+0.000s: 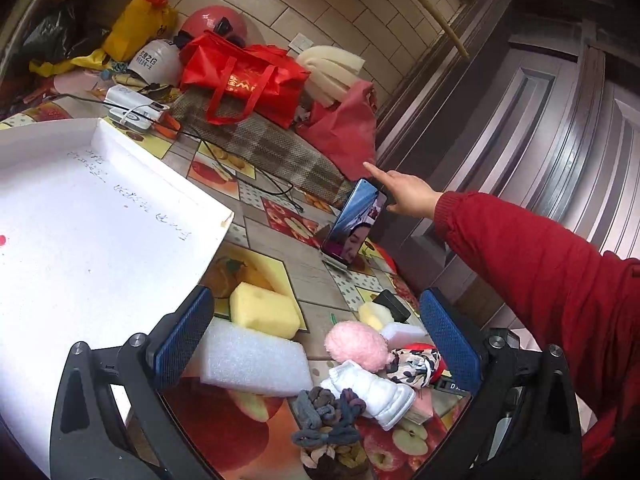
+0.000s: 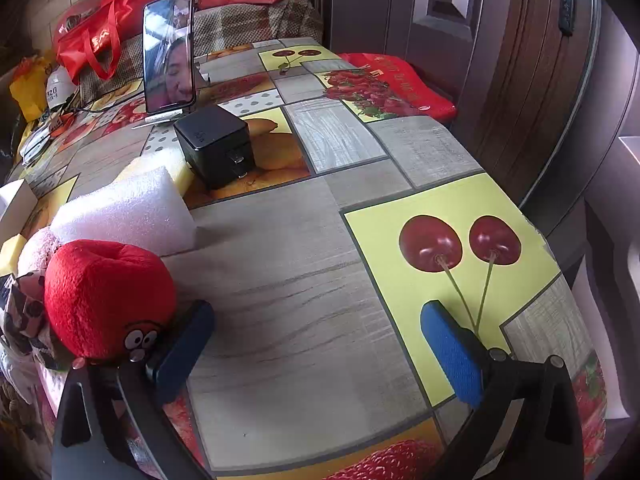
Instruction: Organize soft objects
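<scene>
At the far left of the left wrist view a shallow white cardboard tray [image 1: 100, 208] with handwriting on its floor lies on the fruit-patterned tablecloth [image 1: 280, 216]. Just right of it the left gripper [image 1: 316, 338] hangs over the table with its blue-padded jaws spread wide and nothing between them. Framed by those jaws is the pile of soft things: a white foam block [image 1: 256, 360] lies beside a yellow sponge [image 1: 264, 308], and further right a fluffy pink pom-pom [image 1: 356, 344] rests against a folded white cloth [image 1: 372, 392], with a bundle of grey-blue hair ties [image 1: 328, 412] in front and a black-and-white patterned scrunchie [image 1: 416, 364] just beside the pom-pom. Beyond the pile a black smartphone [image 1: 354, 222] stands tilted on a stand, and a bare hand [image 1: 404, 192] in a red sleeve reaches to its top edge. In the right wrist view a red plush apple with cartoon eyes [image 2: 108, 296] sits at the left, touching the left finger of the right gripper [image 2: 318, 332], whose jaws are likewise wide apart and empty above bare tablecloth. Behind the plush lies the foam block, then a black cube charger [image 2: 216, 144] near the phone.
</scene>
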A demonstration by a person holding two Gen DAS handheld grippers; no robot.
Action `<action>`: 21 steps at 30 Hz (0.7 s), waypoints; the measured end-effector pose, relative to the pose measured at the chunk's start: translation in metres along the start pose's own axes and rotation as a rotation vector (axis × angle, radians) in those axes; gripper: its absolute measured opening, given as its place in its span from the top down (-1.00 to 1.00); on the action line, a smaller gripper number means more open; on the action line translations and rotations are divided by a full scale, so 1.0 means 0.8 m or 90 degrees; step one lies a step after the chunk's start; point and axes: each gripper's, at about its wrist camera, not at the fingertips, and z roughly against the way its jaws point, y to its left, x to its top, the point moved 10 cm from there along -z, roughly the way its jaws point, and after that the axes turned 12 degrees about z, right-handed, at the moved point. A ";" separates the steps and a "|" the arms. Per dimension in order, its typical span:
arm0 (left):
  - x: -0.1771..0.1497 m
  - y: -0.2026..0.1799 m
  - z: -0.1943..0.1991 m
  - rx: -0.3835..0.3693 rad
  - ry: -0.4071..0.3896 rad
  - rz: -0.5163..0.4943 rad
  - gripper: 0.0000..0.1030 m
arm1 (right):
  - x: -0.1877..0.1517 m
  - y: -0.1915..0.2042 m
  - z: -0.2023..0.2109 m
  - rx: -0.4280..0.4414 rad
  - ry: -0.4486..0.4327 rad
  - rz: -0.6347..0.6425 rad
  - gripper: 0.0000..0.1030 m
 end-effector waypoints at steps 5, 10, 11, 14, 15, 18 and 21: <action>-0.003 -0.004 -0.001 0.003 0.000 -0.015 -0.99 | 0.000 0.000 0.000 0.000 0.000 0.000 -1.00; -0.005 -0.005 -0.002 0.006 0.002 -0.019 -0.99 | 0.000 0.000 0.001 -0.001 0.000 0.000 -1.00; -0.004 -0.004 -0.001 0.006 0.001 -0.018 -0.99 | 0.000 0.000 0.001 -0.001 0.000 -0.001 -1.00; -0.004 -0.003 0.000 0.006 0.000 -0.017 -0.99 | 0.000 0.000 0.001 -0.001 0.000 -0.001 -1.00; -0.004 -0.003 0.000 0.006 0.001 -0.018 -0.99 | 0.000 0.000 0.001 -0.001 0.000 -0.001 -1.00; -0.005 -0.003 -0.001 0.006 0.006 -0.022 -0.99 | 0.000 0.000 0.001 -0.001 0.000 -0.001 -1.00; -0.005 -0.004 -0.001 0.006 0.002 -0.023 -0.99 | 0.000 0.000 0.001 -0.001 0.000 -0.001 -1.00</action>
